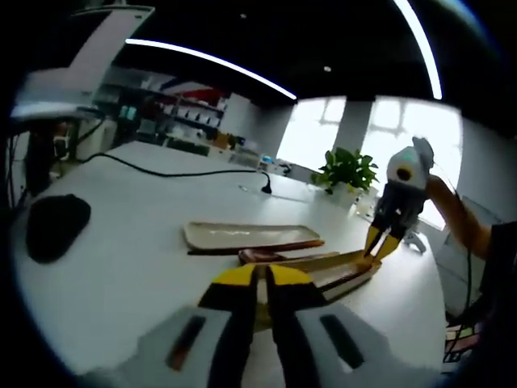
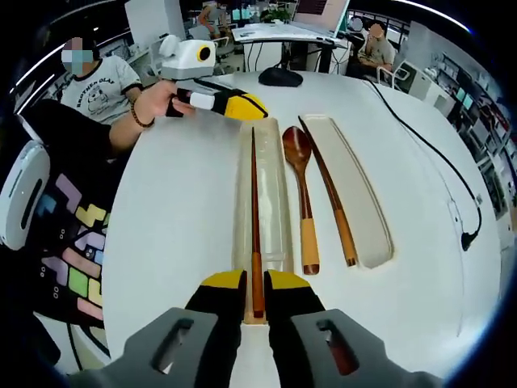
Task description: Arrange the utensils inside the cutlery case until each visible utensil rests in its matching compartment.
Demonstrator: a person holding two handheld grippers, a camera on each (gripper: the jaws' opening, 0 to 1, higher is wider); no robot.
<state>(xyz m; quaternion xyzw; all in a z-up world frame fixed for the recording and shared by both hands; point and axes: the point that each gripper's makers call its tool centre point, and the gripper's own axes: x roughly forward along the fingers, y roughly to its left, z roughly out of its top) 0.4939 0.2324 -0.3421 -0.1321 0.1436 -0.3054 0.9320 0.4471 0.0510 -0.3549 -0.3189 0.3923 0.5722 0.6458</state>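
My right tongs (image 2: 254,284) pinch the near end of one chopstick (image 2: 254,210). It lies in the case tray (image 2: 275,202), pointing straight away from me. Beside it, the spoon (image 2: 300,178) and other chopstick (image 2: 329,194) wait on the desk (image 2: 170,218). My left tongs (image 2: 242,107) rest closed, empty, at the far end.

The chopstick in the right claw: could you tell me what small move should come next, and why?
Probably open the right claw and let go of the chopstick. It already lies lengthwise inside the cutlery case, so the grip seems to have done its work. The spoon and the second chopstick lie on the table between the case and the lid, waiting for their turn.
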